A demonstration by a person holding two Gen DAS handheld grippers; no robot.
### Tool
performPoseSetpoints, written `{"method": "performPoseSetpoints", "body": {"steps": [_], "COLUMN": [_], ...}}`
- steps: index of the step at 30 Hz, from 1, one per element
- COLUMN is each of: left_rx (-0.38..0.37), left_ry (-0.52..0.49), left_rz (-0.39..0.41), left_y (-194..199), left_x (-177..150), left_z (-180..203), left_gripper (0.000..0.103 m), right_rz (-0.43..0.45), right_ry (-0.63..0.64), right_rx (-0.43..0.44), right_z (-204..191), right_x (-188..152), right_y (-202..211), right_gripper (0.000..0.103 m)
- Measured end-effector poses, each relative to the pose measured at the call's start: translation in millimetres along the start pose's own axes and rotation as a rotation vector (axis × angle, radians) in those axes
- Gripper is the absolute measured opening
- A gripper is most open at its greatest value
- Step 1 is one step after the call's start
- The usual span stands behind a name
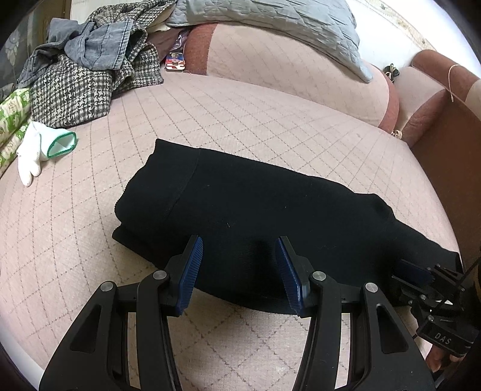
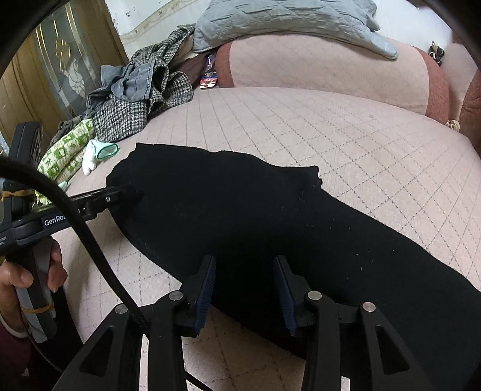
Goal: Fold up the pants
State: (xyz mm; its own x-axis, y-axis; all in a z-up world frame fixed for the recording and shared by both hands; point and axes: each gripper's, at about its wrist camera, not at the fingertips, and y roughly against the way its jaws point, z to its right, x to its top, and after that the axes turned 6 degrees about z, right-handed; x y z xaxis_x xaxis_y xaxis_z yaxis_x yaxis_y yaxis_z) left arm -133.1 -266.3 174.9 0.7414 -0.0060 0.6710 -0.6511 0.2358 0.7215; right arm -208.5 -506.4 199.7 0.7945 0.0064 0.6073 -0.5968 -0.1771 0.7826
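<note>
Black pants (image 1: 240,210) lie folded lengthwise on the pink quilted sofa seat (image 1: 240,120), waistband end at the left. My left gripper (image 1: 239,243) is open, its blue pads over the near edge of the pants, holding nothing. My right gripper (image 2: 245,261) is open too, its pads over the pants' near edge (image 2: 270,216) further right. The right gripper also shows in the left wrist view (image 1: 421,276) at the pants' right end. The left gripper shows in the right wrist view (image 2: 120,195) at the pants' left end.
A heap of houndstooth and grey clothes (image 1: 90,69) lies at the back left. A white glove (image 1: 39,150) and green patterned cloth (image 1: 12,120) lie at the left. A grey quilted cushion (image 1: 270,27) rests on the backrest. A sofa arm (image 1: 427,99) rises at the right.
</note>
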Motion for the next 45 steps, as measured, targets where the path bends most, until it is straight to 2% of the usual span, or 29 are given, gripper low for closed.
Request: {"method": "performPoseSetpoints", "body": {"steps": [5, 16, 30, 37, 45], "left_rx": [0.012, 0.012, -0.028, -0.106, -0.268], "left_ry": [-0.005, -0.041, -0.159, -0.199, -0.227], "left_rz": [0.020, 0.037, 0.040, 0.012, -0.070], "left_y": [4, 10, 18, 17, 5], "left_x": [0, -4, -15, -24, -33], "left_z": [1, 16, 58, 89, 139], "left_gripper": [0.050, 0.050, 0.050, 0.050, 0.050], "right_rz": [0.011, 0.032, 0.049, 0.055, 0.055], "right_ry": [0.002, -0.018, -0.101, -0.162, -0.204], "right_rx": [0.004, -0.052, -0.104, -0.130, -0.192], "right_z": [-4, 3, 34, 54, 78], "right_x": [2, -5, -24, -39, -67], "right_y": [6, 19, 47, 69, 103], "right_gripper": [0.038, 0.038, 0.038, 0.038, 0.043]}}
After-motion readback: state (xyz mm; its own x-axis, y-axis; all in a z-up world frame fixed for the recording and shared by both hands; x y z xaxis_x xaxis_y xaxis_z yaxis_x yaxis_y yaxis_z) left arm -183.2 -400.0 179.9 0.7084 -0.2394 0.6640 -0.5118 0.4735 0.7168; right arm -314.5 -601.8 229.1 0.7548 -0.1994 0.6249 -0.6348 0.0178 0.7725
